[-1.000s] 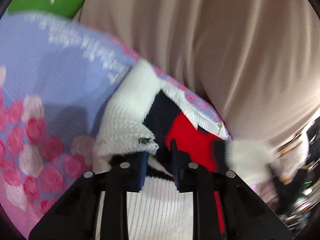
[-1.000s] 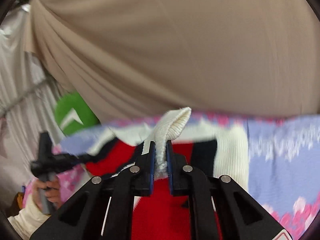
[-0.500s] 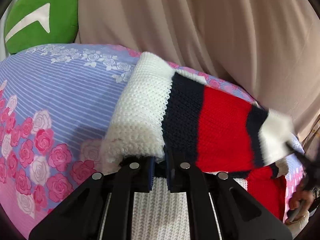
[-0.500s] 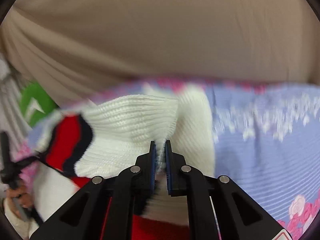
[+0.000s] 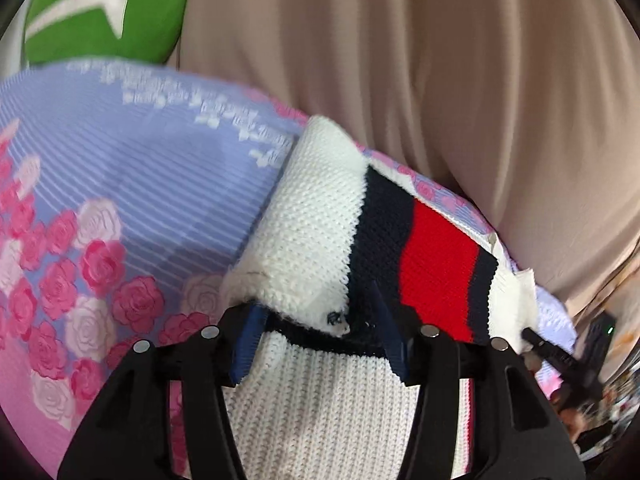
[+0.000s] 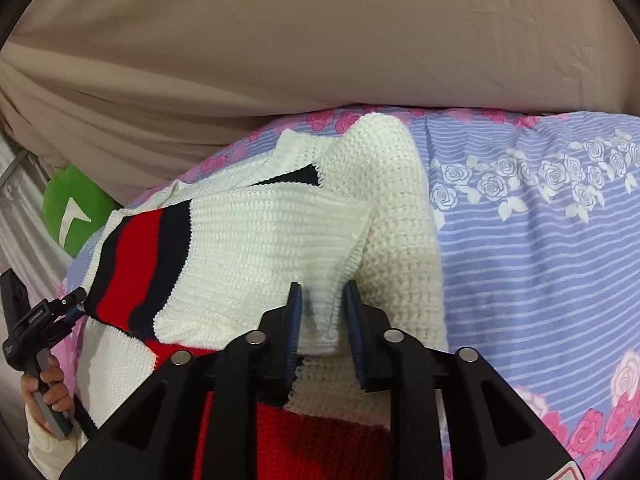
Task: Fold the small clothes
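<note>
While lying across the flowered bedsheet [image 6: 540, 240], the white, red and navy sweater [image 6: 256, 240] is sitting folded, sleeves laid over its body, below the beige curtain [image 6: 320, 40]. Green pillow [image 6: 68, 208] at 9 o'clock. Left gripper [image 5: 316, 344] has just been opening, jaws spread, knit between but unpinched. Right gripper [image 6: 322, 332] has just been opening too, the sleeve edge loose between its pads.

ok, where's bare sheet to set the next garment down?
Free: striped sheet right of the sweater, between the white rose band and the pink roses. Also left of it, toward the green cushion. Crowded: the near edge, where both grippers' fingers straddle the knit.
</note>
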Available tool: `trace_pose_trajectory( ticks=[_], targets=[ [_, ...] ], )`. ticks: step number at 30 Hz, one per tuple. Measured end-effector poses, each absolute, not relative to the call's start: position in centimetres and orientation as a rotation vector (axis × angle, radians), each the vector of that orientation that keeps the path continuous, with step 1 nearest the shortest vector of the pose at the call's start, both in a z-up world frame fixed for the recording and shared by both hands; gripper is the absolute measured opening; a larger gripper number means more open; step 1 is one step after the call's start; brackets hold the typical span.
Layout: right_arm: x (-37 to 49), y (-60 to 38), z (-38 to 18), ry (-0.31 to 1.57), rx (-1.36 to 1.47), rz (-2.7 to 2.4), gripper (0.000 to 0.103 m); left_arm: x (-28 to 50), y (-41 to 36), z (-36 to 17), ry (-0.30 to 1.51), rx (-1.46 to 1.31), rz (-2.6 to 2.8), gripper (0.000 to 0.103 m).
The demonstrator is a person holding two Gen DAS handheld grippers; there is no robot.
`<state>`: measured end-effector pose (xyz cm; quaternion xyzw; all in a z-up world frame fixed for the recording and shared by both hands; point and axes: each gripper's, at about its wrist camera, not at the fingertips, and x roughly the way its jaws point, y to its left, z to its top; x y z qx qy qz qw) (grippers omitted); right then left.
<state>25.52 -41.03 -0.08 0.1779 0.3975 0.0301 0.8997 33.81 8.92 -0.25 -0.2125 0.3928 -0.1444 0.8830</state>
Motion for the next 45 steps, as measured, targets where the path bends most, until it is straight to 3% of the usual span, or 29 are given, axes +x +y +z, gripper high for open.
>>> trace_pose_trajectory(
  ticks=[2,4,5,6,7,10,13,14,18,22,23,25,29,37,39,40,41,45],
  targets=[
    [25.8,-40.2,-0.1,0.822,0.364,0.075,0.027,34.5,9.0,-0.5,0.842,-0.466,-0.297,0.050],
    [25.8,-38.8,1.1,0.782,0.346,0.095,0.011,34.7,9.2,-0.4,0.839,-0.497,-0.285,0.044],
    [25.2,-38.4,2.6,0.728,0.348,0.135,0.010,34.5,9.2,-0.1,0.825,-0.498,-0.278,0.027],
    [24.3,-38.1,4.2,0.659,0.353,0.177,0.010,34.3,9.2,0.4,0.803,-0.469,-0.253,0.016],
    [23.0,-38.1,6.2,0.567,0.365,0.221,0.009,34.0,9.0,0.9,0.786,-0.431,-0.226,0.011],
    [21.9,-40.0,7.0,0.516,0.389,0.180,0.008,33.5,8.9,1.2,0.774,-0.378,-0.175,0.009],
    [24.7,-42.8,0.4,0.769,0.392,0.018,0.006,33.5,8.5,-0.4,0.821,-0.365,-0.187,0.010],
    [25.3,-43.3,-1.8,0.836,0.388,-0.011,0.000,33.5,8.3,-1.0,0.830,-0.354,-0.177,0.009],
    [23.2,-44.4,0.1,0.788,0.444,0.009,0.001,32.9,7.9,-1.7,0.795,-0.342,-0.174,0.010],
    [21.5,-41.7,5.6,0.669,0.308,-0.027,0.026,32.7,7.7,-1.7,0.774,-0.355,-0.170,0.011],
    [21.8,-39.9,6.8,0.656,0.290,0.040,0.042,32.6,7.7,-1.7,0.770,-0.358,-0.166,0.011],
    [23.7,-35.3,8.5,0.660,0.219,0.187,0.062,32.2,8.0,-1.6,0.765,-0.364,-0.163,0.011],
    [30.3,-25.2,8.5,0.697,0.104,0.382,0.066,32.1,8.2,-1.4,0.764,-0.381,-0.166,0.011],
    [43.7,-11.7,2.5,0.888,0.089,0.468,0.067,32.3,8.1,-1.4,0.768,-0.371,-0.172,0.012],
    [45.1,-10.1,1.0,0.917,0.047,0.419,0.052,32.3,7.9,-1.3,0.769,-0.365,-0.171,0.012],
    [45.1,-9.9,0.9,0.904,0.045,0.426,0.022,32.3,7.9,-1.3,0.769,-0.359,-0.170,0.012],
    [44.9,-10.0,1.8,0.885,0.074,0.453,0.007,32.3,7.7,-1.2,0.769,-0.354,-0.167,0.012],
    [44.4,-9.8,5.8,0.732,0.103,0.458,0.006,32.2,7.2,-1.0,0.768,-0.329,-0.156,0.012]
  ],
)
